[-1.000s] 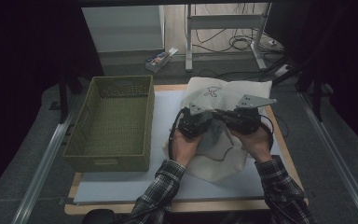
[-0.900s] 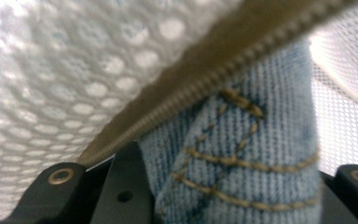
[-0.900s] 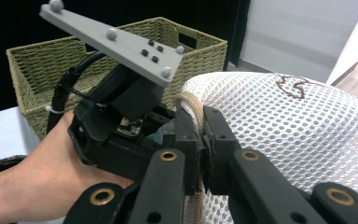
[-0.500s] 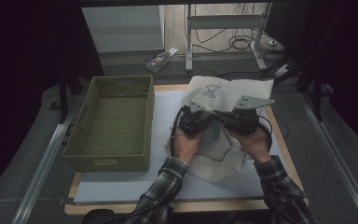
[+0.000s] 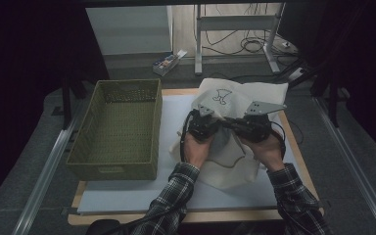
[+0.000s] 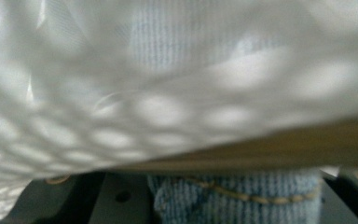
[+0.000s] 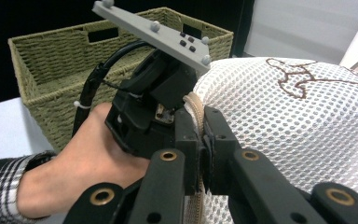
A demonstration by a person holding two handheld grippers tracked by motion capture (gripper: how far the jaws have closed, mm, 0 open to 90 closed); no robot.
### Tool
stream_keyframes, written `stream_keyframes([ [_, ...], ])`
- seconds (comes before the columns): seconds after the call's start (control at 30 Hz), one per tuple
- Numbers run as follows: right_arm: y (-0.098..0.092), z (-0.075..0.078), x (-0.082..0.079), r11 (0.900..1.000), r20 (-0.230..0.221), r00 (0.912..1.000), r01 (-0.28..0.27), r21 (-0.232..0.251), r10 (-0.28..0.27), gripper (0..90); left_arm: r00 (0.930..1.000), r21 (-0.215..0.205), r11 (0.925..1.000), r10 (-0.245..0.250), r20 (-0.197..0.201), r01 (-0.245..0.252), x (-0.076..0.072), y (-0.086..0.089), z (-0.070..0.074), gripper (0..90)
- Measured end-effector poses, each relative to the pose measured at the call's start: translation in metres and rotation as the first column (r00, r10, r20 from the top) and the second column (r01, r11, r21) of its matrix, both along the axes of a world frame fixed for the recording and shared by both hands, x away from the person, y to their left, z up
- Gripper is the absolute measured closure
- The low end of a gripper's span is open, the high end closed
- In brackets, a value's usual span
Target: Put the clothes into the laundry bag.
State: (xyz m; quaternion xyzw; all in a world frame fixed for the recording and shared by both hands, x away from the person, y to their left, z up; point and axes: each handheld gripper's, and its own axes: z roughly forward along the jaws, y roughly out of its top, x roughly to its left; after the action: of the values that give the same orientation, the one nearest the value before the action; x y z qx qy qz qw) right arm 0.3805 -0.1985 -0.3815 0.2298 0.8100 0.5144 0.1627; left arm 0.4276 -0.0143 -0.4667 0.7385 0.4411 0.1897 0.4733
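A pale blue-grey mat [image 5: 127,196] is covering the wooden table [image 5: 301,161], and on its left side an olive-green woven rectangular basket [image 5: 115,129] is standing, with nothing visible inside it. Right of the basket, a white mesh laundry bag with a dark stitched drawing and a tan zip edge [image 5: 235,100] is lying on the mat, bulging over a light blue knitted garment [image 6: 235,198] inside it.

Both hands are meeting over the bag's middle. The right gripper [image 7: 200,135] is pinching the tan zip edge, its black jaws pressed tight together on it, and the mesh is swelling just to its right in the right gripper view. The left gripper [image 5: 203,126], with a grey three-cornered plate on top, is sitting just beside it, touching the bag. In the left gripper view, blurred mesh is hanging close overhead while the knitted garment is lying between the jaws; whether they are squeezing it I cannot tell.
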Motion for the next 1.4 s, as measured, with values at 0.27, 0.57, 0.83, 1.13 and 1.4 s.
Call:
stream_keyframes([
  [0.27, 0.001, -0.003, 0.001, 1.000, -0.009, 1.0000, 0.001, -0.020, -0.001, 84.6, 0.9999, 0.015, 0.9998, 0.011, -0.008, -0.011, 0.005, 0.000, -0.005, 69.2],
  [0.57, 0.000, -0.007, 0.004, 0.999, -0.026, 0.9997, -0.001, -0.045, 0.000, 84.4, 1.0000, 0.032, 0.9995, 0.009, -0.002, -0.009, 0.008, -0.001, -0.011, 65.3],
  [0.83, -0.003, -0.012, 0.008, 0.999, -0.039, 0.9992, 0.004, -0.054, -0.006, 84.1, 1.0000, 0.040, 0.9992, -0.003, 0.009, 0.002, 0.005, -0.002, -0.016, 52.9],
  [1.13, -0.005, -0.016, 0.011, 0.998, -0.048, 0.9988, 0.011, -0.066, -0.014, 83.6, 0.9992, 0.059, 0.9979, -0.030, 0.025, 0.028, -0.002, -0.001, -0.015, 26.7],
  [1.4, -0.008, -0.017, 0.012, 0.998, -0.053, 0.9983, 0.021, -0.060, -0.024, 83.5, 0.9961, 0.081, 0.9934, -0.083, 0.028, 0.081, -0.021, 0.000, -0.011, 18.7],
])
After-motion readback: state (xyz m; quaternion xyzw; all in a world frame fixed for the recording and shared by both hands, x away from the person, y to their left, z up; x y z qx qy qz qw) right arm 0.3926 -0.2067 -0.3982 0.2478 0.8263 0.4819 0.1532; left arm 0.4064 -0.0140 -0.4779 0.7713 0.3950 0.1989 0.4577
